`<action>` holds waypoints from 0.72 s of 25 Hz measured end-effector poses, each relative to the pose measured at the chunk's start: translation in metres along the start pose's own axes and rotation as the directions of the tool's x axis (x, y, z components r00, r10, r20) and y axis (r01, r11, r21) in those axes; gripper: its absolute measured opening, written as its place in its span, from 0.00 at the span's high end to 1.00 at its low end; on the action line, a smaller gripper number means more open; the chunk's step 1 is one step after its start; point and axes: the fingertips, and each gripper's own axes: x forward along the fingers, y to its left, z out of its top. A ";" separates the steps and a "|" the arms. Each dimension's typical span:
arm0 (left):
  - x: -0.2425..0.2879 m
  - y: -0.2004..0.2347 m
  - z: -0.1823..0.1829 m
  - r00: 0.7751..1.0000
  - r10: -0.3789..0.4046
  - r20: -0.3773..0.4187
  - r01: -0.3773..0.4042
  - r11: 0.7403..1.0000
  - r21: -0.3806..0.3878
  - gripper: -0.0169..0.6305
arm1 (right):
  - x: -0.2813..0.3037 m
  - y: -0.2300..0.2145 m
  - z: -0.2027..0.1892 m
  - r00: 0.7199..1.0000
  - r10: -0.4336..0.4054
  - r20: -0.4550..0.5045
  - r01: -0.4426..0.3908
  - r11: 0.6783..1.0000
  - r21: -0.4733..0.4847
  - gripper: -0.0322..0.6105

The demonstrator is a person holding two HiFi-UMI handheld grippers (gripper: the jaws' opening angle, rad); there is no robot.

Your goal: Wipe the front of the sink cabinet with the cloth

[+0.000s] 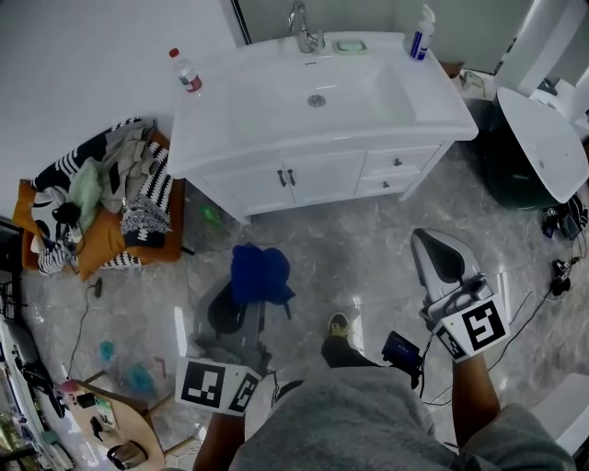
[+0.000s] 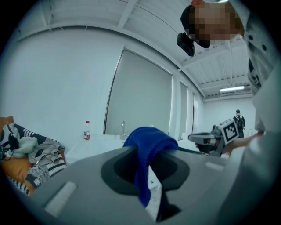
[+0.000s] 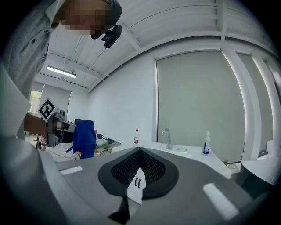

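Observation:
A blue cloth [image 1: 260, 274] hangs bunched from my left gripper [image 1: 241, 317], which is shut on it, in front of the white sink cabinet [image 1: 317, 179] and apart from it. In the left gripper view the blue cloth [image 2: 147, 158] drapes over the closed jaws. My right gripper [image 1: 440, 259] hovers to the right over the floor, its jaws closed with nothing between them. From the right gripper view the blue cloth [image 3: 84, 138] shows at the left and the sink's tap [image 3: 167, 137] lies ahead.
A water bottle [image 1: 187, 72] and a spray bottle [image 1: 421, 35] stand on the countertop beside the tap [image 1: 302, 28]. Piled clothes [image 1: 101, 198] lie on the floor at the left. A white toilet [image 1: 543, 138] stands at the right. Cables [image 1: 538, 290] trail on the floor.

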 end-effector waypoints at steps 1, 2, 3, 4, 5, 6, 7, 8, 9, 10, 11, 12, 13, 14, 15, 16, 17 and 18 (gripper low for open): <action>0.002 0.000 0.002 1.000 0.005 0.001 -0.005 1.000 0.002 0.87 | 0.002 -0.003 0.002 1.000 0.003 0.007 -0.003 1.000 0.006 0.95; 0.004 0.000 0.004 1.000 0.011 0.002 -0.011 1.000 0.003 0.87 | 0.005 -0.005 0.003 1.000 0.008 0.015 -0.008 1.000 0.011 0.95; 0.006 0.000 0.006 1.000 0.017 0.004 -0.017 1.000 0.005 0.87 | 0.008 -0.008 0.005 1.000 0.012 0.022 -0.013 1.000 0.016 0.95; 0.009 0.001 0.008 1.000 0.023 0.006 -0.023 1.000 0.006 0.87 | 0.011 -0.011 0.006 0.999 0.016 0.028 -0.017 1.000 0.019 0.95; 0.012 0.000 0.009 1.000 0.028 0.008 -0.028 1.000 0.008 0.87 | 0.014 -0.015 0.007 0.999 0.020 0.034 -0.020 1.000 0.024 0.95; 0.014 0.000 0.010 0.999 0.031 0.009 -0.031 0.999 0.009 0.87 | 0.017 -0.018 0.007 0.999 0.022 0.039 -0.024 0.999 0.032 0.95; 0.016 -0.001 0.011 0.999 0.033 0.009 -0.033 0.999 0.010 0.87 | 0.019 -0.020 0.007 0.999 0.025 0.045 -0.027 0.999 0.044 0.95; 0.016 -0.001 0.011 0.999 0.035 0.007 -0.035 0.999 0.011 0.87 | 0.020 -0.022 0.007 0.998 0.029 0.051 -0.032 0.998 0.060 0.95; 0.016 -0.001 0.010 0.999 0.038 0.006 -0.038 0.999 0.012 0.87 | 0.021 -0.023 0.007 0.998 0.031 0.056 -0.036 0.996 0.076 0.95; 0.016 0.000 0.009 0.999 0.040 0.005 -0.040 0.999 0.012 0.87 | 0.022 -0.023 0.006 0.998 0.032 0.059 -0.037 0.995 0.088 0.95; 0.016 0.000 0.009 0.999 0.041 0.004 -0.041 0.999 0.011 0.87 | 0.023 -0.023 0.005 0.998 0.032 0.058 -0.037 0.995 0.093 0.95; 0.016 0.001 0.008 0.999 0.043 0.002 -0.043 0.999 0.012 0.87 | 0.024 -0.022 0.004 0.998 0.032 0.057 -0.037 0.995 0.095 0.95; 0.015 0.002 0.007 0.999 0.044 0.000 -0.044 0.999 0.012 0.87 | 0.024 -0.020 0.003 0.998 0.034 0.056 -0.039 0.995 0.096 0.95; 0.015 0.004 0.006 0.999 0.046 -0.003 -0.046 0.999 0.012 0.87 | 0.025 -0.018 0.002 0.998 0.038 0.055 -0.043 0.994 0.097 0.95; 0.015 0.005 0.006 0.999 0.047 -0.005 -0.047 0.999 0.011 0.87 | 0.026 -0.016 0.001 0.998 0.043 0.054 -0.048 0.994 0.098 0.95; 0.015 0.006 0.006 0.999 0.047 -0.006 -0.047 0.999 0.008 0.87 | 0.027 -0.014 0.001 0.998 0.047 0.052 -0.052 0.994 0.099 0.95; 0.015 0.007 0.006 0.999 0.045 -0.006 -0.045 0.999 0.007 0.87 | 0.028 -0.013 0.001 0.998 0.049 0.050 -0.053 0.994 0.098 0.95; 0.016 0.008 0.006 0.999 0.042 -0.006 -0.042 0.999 0.006 0.87 | 0.030 -0.011 0.002 0.998 0.049 0.049 -0.054 0.994 0.098 0.95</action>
